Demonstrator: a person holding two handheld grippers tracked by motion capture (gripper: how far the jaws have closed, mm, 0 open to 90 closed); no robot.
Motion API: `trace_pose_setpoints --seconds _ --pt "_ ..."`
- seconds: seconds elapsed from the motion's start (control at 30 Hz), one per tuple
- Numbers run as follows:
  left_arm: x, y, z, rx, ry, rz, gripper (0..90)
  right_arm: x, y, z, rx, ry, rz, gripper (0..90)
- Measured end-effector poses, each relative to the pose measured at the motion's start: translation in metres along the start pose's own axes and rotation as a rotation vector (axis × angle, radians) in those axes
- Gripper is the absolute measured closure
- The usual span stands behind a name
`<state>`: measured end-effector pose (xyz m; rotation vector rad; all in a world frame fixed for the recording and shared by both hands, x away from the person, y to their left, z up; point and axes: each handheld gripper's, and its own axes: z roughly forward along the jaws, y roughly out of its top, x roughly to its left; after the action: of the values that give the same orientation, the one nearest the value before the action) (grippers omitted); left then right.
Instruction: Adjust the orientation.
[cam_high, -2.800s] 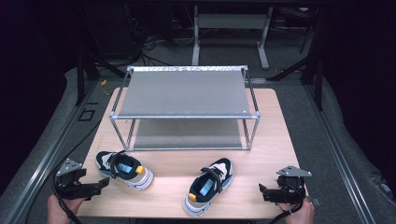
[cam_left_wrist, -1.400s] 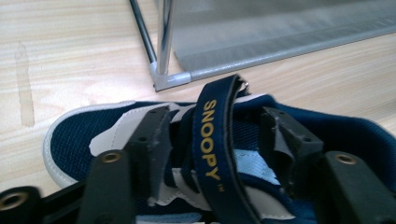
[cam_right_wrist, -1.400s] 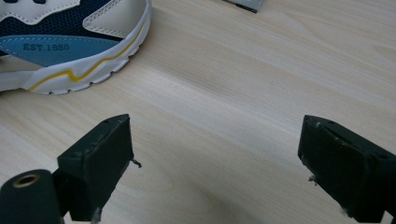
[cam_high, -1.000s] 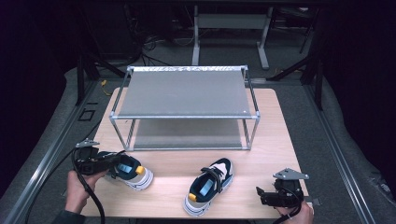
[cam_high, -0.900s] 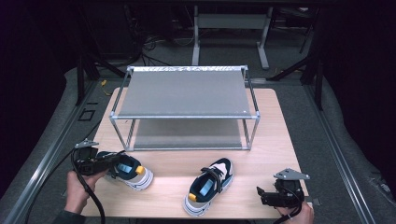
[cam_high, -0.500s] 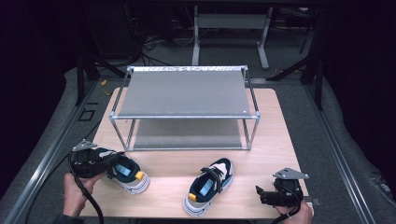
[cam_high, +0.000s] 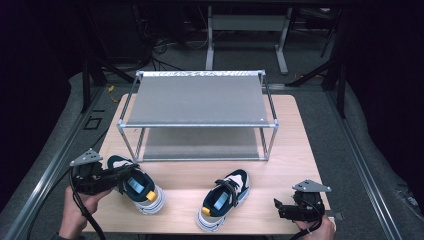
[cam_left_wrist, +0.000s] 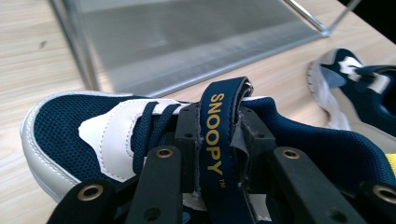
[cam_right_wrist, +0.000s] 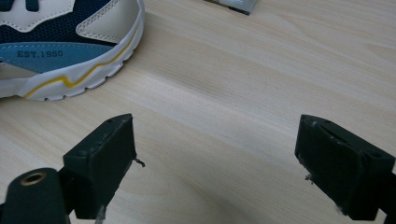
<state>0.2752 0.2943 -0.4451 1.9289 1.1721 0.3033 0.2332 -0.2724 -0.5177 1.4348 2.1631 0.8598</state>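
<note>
Navy-and-white mesh sneaker (cam_high: 136, 186) sits at the wooden table's (cam_high: 280, 150) front left; your left gripper (cam_left_wrist: 218, 140) has clamped its navy "SNOOPY" strap (cam_left_wrist: 216, 135); your right gripper (cam_right_wrist: 215, 158) gapes wide, holding nothing, above bare wood.

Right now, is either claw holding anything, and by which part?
The left claw is shut on the left shoe, pinching its navy SNOOPY strap. The right claw is open over bare table, holding nothing.
</note>
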Motion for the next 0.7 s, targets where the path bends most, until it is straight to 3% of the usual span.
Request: trace_pose_setpoints --seconds 0.07,0.33,0.43,0.47,0.6,0.7 --pt "-0.005 0.004 0.003 0.002 -0.031 0.023 72.8 0.0 0.0 0.0 -0.002 0.0 0.002 11.7" --pt "-0.016 0.01 0.014 0.014 -0.075 0.071 72.7 0.001 -0.001 0.0 -0.001 -0.012 0.008 11.7" --pt "-0.019 0.012 0.023 0.025 -0.101 0.087 72.7 0.001 -0.001 -0.001 0.003 -0.013 0.004 11.7" --pt "-0.021 0.014 0.03 0.034 -0.132 0.103 72.6 0.0 -0.001 -0.001 0.0 -0.017 0.003 11.6" --pt "-0.024 0.017 0.041 0.059 -0.158 0.131 72.6 -0.001 -0.002 -0.003 -0.003 -0.014 0.011 11.3" --pt "-0.031 0.02 0.058 0.087 -0.202 0.16 72.6 -0.001 -0.002 -0.003 0.0 -0.016 0.017 11.4"
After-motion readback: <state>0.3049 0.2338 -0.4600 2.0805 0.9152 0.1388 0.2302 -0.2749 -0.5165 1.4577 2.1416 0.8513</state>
